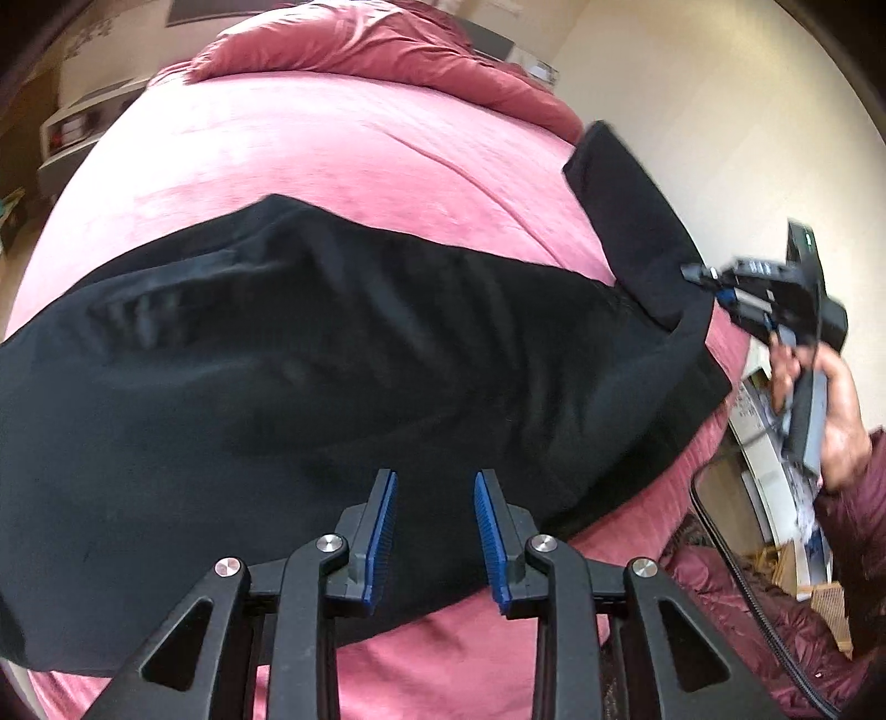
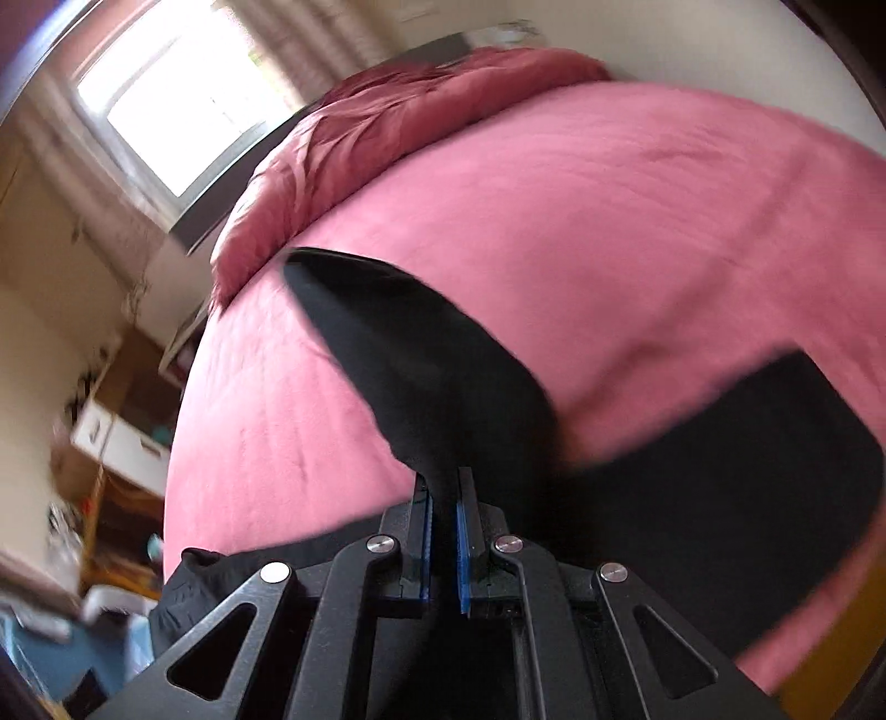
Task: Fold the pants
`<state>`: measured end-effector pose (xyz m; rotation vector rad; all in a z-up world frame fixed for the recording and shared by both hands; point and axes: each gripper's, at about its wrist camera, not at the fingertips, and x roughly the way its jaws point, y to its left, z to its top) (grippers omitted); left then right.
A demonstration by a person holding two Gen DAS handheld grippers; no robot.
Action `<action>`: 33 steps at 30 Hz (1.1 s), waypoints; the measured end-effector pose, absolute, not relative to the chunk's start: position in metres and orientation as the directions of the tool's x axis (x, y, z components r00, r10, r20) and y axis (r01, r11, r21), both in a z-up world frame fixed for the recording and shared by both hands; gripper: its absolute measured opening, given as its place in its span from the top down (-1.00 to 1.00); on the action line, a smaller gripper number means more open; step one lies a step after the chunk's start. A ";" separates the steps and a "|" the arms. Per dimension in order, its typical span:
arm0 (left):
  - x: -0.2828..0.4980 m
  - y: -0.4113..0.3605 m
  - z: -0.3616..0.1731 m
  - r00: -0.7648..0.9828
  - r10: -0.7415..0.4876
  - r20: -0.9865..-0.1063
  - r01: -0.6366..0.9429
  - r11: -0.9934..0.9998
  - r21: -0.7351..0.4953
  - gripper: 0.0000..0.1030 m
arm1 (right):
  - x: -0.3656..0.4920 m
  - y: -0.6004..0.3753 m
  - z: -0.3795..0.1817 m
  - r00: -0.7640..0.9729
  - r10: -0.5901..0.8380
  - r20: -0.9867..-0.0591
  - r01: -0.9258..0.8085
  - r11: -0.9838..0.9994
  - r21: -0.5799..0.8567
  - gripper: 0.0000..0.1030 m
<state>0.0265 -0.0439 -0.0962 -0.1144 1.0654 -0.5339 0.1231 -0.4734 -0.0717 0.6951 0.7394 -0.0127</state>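
Observation:
Black pants [image 1: 332,360] lie spread across a pink bed cover [image 1: 332,149]. My left gripper [image 1: 434,476] hovers over their near edge, its blue pads apart with nothing pinched between them. At the right, my right gripper [image 1: 692,272], held by a hand [image 1: 830,410], is shut on the end of one pant leg [image 1: 626,210] and holds it lifted off the bed. In the right wrist view the black fabric [image 2: 421,360] runs up from between the closed pads of the right gripper [image 2: 443,476]; more of the pants lies at the right [image 2: 720,498].
A crumpled dark-pink duvet [image 1: 360,39] is bunched at the far end of the bed [image 2: 415,94]. A window [image 2: 166,111] and wooden shelves [image 2: 111,432] stand beyond the bed's left side. A maroon padded sleeve [image 1: 775,609] and a black cable [image 1: 736,570] are at lower right.

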 end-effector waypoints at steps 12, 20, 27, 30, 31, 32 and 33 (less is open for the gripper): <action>0.018 -0.086 -0.103 0.296 -0.458 -0.838 0.475 0.832 -0.287 0.40 | 0.049 -0.522 -0.164 0.675 0.279 -0.683 0.408 0.630 0.661 0.81; 0.011 -0.088 -0.110 0.270 -0.442 -0.855 0.472 0.835 -0.283 0.39 | 0.035 -0.565 -0.178 0.745 0.232 -0.626 0.445 0.526 0.725 0.30; 0.012 -0.091 -0.113 0.271 -0.432 -0.860 0.465 0.841 -0.276 0.38 | 0.036 -0.626 -0.174 0.776 0.109 -0.621 0.519 0.449 0.727 0.17; 0.011 -0.097 -0.114 0.274 -0.437 -0.857 0.478 0.835 -0.273 0.37 | 0.040 -0.630 -0.164 0.758 0.085 -0.646 0.534 0.486 0.691 0.72; 0.010 -0.099 -0.113 0.276 -0.442 -0.854 0.488 0.829 -0.272 0.34 | 0.041 -0.628 -0.158 0.755 0.082 -0.651 0.530 0.507 0.679 0.75; 0.009 -0.101 -0.112 0.277 -0.448 -0.850 0.501 0.822 -0.270 0.29 | 0.043 -0.631 -0.153 0.753 0.080 -0.653 0.526 0.523 0.670 0.75; 0.007 -0.103 -0.111 0.279 -0.458 -0.844 0.518 0.812 -0.269 0.27 | 0.042 -0.631 -0.148 0.748 0.074 -0.660 0.523 0.546 0.654 0.76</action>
